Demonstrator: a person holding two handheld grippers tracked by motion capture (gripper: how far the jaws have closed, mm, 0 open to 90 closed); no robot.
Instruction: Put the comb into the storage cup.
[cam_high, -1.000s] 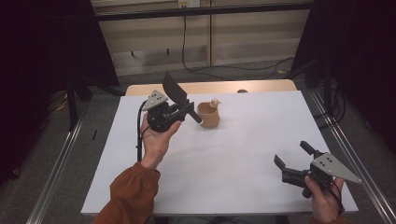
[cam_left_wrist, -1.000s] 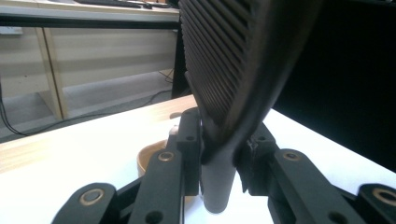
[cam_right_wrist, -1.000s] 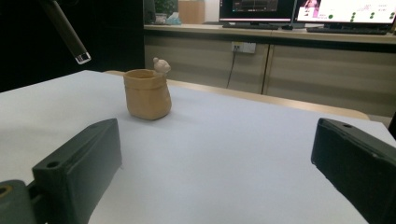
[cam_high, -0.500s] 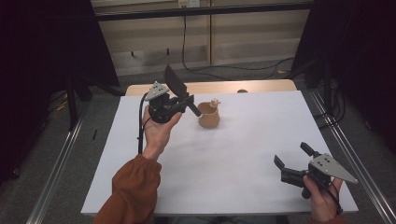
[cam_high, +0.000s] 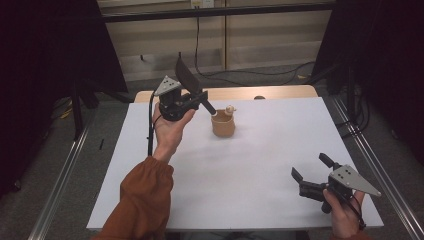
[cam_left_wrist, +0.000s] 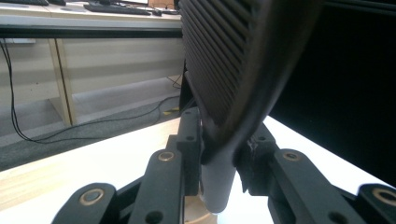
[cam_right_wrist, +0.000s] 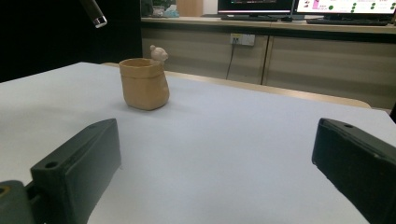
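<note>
Spatula (cam_high: 188, 80), a dark slotted one, sits clamped by its handle in the jaws of the left gripper (cam_high: 200, 100), blade up and tilted back, with the grey handle end (cam_high: 210, 107) pointing down toward the tan pot (cam_high: 223, 124) on the white surface (cam_high: 260, 165). In the left gripper view the jaws press on the handle neck (cam_left_wrist: 217, 154) from both sides. The pot stands toward the far middle of the surface, a little figure (cam_high: 230, 108) perched on its rim.

The likeliest trouble, as I judge it: the handle end comes in off the mouth and strikes the rim or the figure, and a pot this light-looking tips or skids (nothing holds it down). The right gripper (cam_high: 312, 172) rests near the front right corner, jaws wide apart on nothing, well away from the pot, so it cannot steady it. A grip so close to the blade also leaves the long handle free to swing if the wrist turns fast, and the spatula may twist in the jaws.

No brand or label is readable on spatula, pot or grippers; the monitors (cam_right_wrist: 345, 5) behind are too small to read.
</note>
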